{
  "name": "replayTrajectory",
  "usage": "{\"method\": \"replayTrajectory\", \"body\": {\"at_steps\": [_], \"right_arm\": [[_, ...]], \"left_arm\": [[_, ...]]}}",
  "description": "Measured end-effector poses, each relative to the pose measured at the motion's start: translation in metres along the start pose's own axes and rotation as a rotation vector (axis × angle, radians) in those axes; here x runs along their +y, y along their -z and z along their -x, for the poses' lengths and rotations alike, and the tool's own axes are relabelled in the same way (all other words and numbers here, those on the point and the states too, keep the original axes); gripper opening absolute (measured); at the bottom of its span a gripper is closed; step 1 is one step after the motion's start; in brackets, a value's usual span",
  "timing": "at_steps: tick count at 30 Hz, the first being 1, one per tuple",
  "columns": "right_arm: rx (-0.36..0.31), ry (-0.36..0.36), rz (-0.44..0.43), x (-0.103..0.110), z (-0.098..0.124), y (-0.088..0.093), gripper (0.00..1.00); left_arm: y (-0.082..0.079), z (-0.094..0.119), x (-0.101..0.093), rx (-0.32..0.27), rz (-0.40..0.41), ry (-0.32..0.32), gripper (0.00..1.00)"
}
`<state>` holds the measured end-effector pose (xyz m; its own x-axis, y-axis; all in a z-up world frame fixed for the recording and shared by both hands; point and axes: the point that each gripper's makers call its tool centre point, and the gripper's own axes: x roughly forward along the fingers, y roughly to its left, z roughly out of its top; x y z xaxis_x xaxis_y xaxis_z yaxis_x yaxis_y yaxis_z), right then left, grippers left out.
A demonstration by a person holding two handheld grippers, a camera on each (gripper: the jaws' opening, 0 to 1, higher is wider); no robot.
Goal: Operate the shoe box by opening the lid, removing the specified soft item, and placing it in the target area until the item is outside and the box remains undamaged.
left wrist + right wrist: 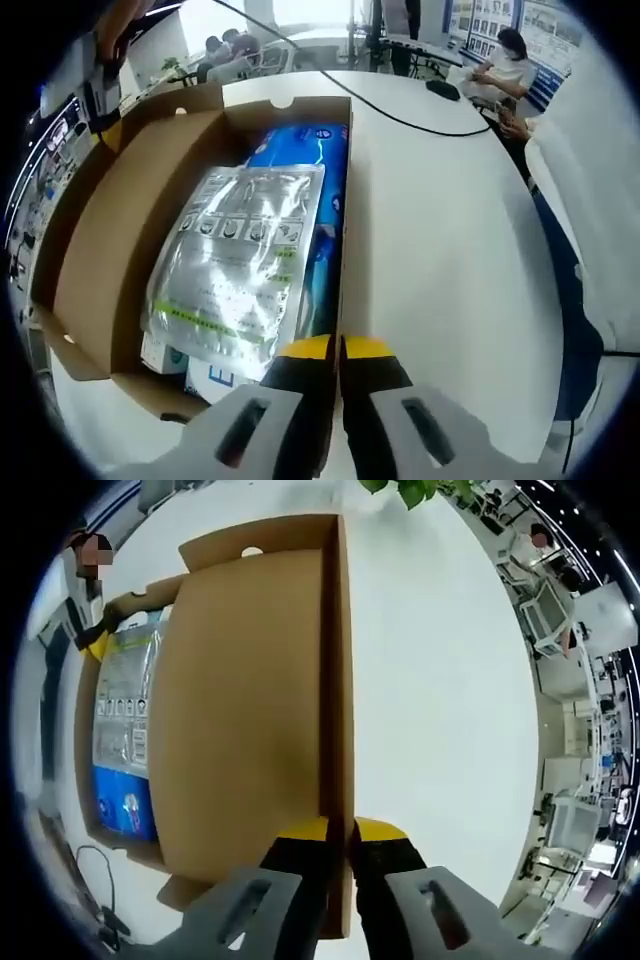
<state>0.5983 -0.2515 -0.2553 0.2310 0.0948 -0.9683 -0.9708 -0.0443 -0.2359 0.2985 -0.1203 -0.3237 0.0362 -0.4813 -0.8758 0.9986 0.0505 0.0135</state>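
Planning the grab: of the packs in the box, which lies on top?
The silvery clear pouch lies on top; the blue pack sits beneath, showing only along its far and right edges.

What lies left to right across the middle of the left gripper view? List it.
Open cardboard lid → silver foil pouch → blue package → white table → person's white sleeve.

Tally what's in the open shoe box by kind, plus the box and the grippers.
Silver pouch: 1
Blue pack: 1
Box: 1
Grippers: 2, the left gripper shut on the box's side wall, the right gripper shut on the lid
Total: 5
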Motion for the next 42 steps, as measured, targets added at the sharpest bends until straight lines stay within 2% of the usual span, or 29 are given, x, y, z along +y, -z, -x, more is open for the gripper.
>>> {"method": "replayTrajectory", "body": {"at_steps": [15, 21, 27, 42], "right_arm": [[0.014, -0.006, 0.004, -0.002, -0.01, 0.002, 0.06], [0.02, -0.012, -0.004, -0.006, -0.024, 0.003, 0.07], [0.015, -0.012, -0.003, -0.004, -0.025, 0.0, 0.08], [0.024, -0.015, 0.006, -0.004, -0.036, -0.001, 0.1]], "left_arm": [[0.0, -0.002, 0.0, -0.006, 0.001, 0.002, 0.01], [0.001, -0.002, 0.001, -0.006, 0.005, 0.002, 0.01], [0.001, -0.002, 0.001, 0.01, -0.022, -0.003, 0.01], [0.001, -0.003, 0.0, 0.003, 0.003, 0.004, 0.01]]}}
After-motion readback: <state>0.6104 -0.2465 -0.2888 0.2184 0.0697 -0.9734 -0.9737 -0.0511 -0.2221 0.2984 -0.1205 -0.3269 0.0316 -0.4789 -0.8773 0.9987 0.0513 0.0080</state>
